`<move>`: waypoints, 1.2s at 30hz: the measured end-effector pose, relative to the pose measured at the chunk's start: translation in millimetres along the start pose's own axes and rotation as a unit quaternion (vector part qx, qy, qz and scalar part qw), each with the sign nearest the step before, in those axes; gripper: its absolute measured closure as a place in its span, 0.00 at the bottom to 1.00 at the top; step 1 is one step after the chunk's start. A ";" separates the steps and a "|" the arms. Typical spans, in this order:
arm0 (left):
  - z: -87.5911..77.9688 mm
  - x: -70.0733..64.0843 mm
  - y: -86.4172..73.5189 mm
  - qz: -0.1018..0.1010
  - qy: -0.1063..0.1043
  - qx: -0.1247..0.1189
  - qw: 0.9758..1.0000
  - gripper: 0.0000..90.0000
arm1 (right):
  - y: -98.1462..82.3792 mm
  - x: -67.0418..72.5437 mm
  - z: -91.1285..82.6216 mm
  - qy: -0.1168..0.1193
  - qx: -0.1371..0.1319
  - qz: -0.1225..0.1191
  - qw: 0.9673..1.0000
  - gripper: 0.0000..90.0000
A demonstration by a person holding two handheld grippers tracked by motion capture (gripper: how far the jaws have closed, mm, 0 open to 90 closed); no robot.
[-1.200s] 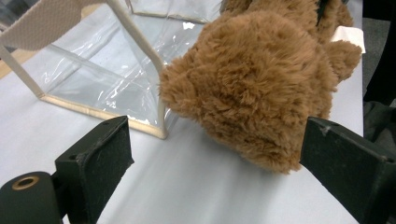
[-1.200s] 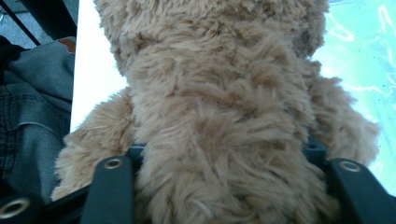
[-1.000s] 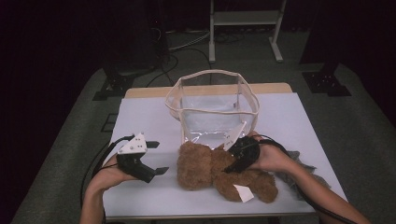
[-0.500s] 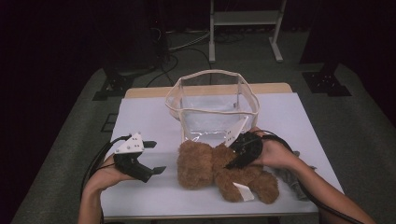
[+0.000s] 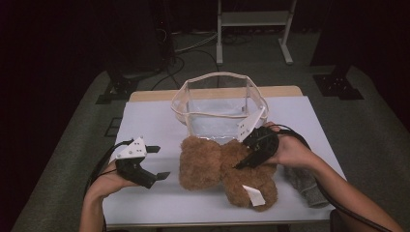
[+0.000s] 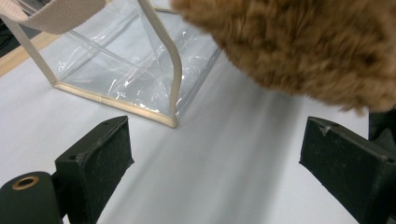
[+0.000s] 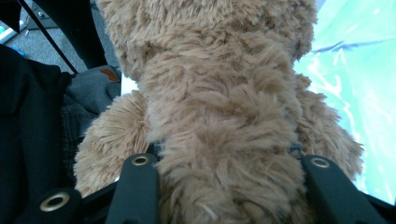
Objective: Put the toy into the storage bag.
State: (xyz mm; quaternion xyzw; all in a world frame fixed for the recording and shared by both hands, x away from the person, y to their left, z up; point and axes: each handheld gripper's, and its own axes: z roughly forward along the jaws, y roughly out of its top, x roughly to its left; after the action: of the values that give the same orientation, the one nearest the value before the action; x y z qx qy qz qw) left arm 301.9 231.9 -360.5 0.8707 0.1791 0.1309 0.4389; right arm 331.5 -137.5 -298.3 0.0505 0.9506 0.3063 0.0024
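Observation:
A brown teddy bear lies on the white table in front of a clear bag with beige trim. My right gripper comes in from the right and is shut on the bear's middle; its jaws have just been closing on it. In the right gripper view the bear's fur bulges between the two jaws of the right gripper. My left gripper hovers just left of the bear, open and holding nothing. From the left gripper I see the bear ahead and the bag beyond.
A grey cloth lies on the table's right front corner, under the right forearm. A white label hangs from the bear's near end. A metal stand rises on the floor behind the table.
The right gripper has closed on the bear and risen a little, pulling the bear's middle up. The left gripper has stayed where it was.

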 end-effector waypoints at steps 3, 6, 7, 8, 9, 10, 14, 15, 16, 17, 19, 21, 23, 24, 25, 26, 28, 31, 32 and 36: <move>-3.0 0.8 -0.1 -0.002 0.004 -0.002 1.000 0.09 | 4.9 0.4 -8.4 0.002 -0.005 0.003 1.000 0.63; -4.5 1.2 -0.7 -0.003 0.005 -0.004 1.000 0.09 | 9.1 0.0 -17.1 0.002 -0.011 0.001 1.000 0.63; -4.6 1.5 -0.8 -0.003 0.006 -0.003 1.000 0.09 | 10.6 -0.2 -19.7 0.001 -0.015 0.000 1.000 0.63; -4.5 1.6 -0.9 -0.003 0.006 -0.003 1.000 0.09 | 12.5 0.2 -22.6 -0.001 -0.015 0.002 1.000 0.63; -4.4 1.7 -0.9 -0.003 0.005 -0.003 1.000 0.09 | 14.6 0.4 -25.4 -0.002 -0.017 0.002 1.000 0.63; -4.1 1.7 -1.0 -0.004 0.004 -0.003 1.000 0.09 | 16.9 0.3 -28.4 -0.003 -0.017 0.000 1.000 0.63; -3.8 1.5 -0.9 -0.005 0.004 -0.005 1.000 0.09 | 27.9 0.3 -42.2 -0.005 -0.026 -0.005 1.000 0.63; -3.8 1.5 -0.9 -0.005 0.004 -0.005 1.000 0.09 | 30.8 0.0 -46.0 -0.006 -0.029 -0.006 1.000 0.63; -4.0 1.6 -0.9 -0.005 0.004 -0.005 1.000 0.09 | 33.7 -0.3 -50.0 -0.008 -0.031 -0.007 0.999 0.63; -4.5 1.7 -1.0 -0.006 0.005 -0.007 1.000 0.09 | 36.5 -0.5 -53.7 -0.009 -0.035 -0.008 0.999 0.63; -5.0 2.0 -1.2 -0.007 0.005 -0.009 1.000 0.09 | 42.8 -0.8 -60.9 -0.012 -0.038 -0.010 0.999 0.63; -5.4 2.1 -1.2 -0.008 0.005 -0.010 1.000 0.09 | 48.7 -0.8 -66.6 -0.015 -0.038 -0.013 0.999 0.63; -5.9 2.5 -1.5 -0.009 0.005 -0.011 1.000 0.09 | 56.4 -1.1 -73.5 -0.018 -0.039 -0.016 0.999 0.63; -5.9 2.5 -1.5 -0.009 0.005 -0.011 1.000 0.09 | 59.9 -1.7 -76.5 -0.018 -0.041 -0.018 0.999 0.63; -6.5 3.0 -1.7 -0.007 0.005 -0.009 1.000 0.09 | 63.4 -2.0 -80.0 -0.018 -0.041 -0.018 0.999 0.63; -6.5 3.0 -1.7 -0.007 0.005 -0.009 1.000 0.09 | 67.0 -2.8 -83.4 -0.019 -0.042 -0.021 0.999 0.63; -6.9 2.9 -2.0 -0.007 0.002 -0.012 1.000 0.09 | 74.1 -4.2 -90.2 -0.021 -0.047 -0.022 0.998 0.63; -7.0 3.1 -2.4 -0.011 0.001 -0.015 1.000 0.09 | 84.7 -6.3 -99.5 -0.022 -0.051 -0.026 0.998 0.63; -7.0 3.1 -2.5 -0.011 0.000 -0.014 1.000 0.09 | 88.3 -6.9 -102.1 -0.023 -0.051 -0.026 0.998 0.63; -8.2 3.2 -2.4 -0.010 0.001 -0.013 1.000 0.09 | 102.2 -9.8 -111.9 -0.028 -0.046 -0.030 0.998 0.63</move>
State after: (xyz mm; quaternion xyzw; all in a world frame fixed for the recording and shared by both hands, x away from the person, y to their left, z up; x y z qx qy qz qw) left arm 301.1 240.5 -357.5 0.8630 0.1865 0.1301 0.4512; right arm 347.0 -121.1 -148.1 0.0302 0.9362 0.3476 0.0410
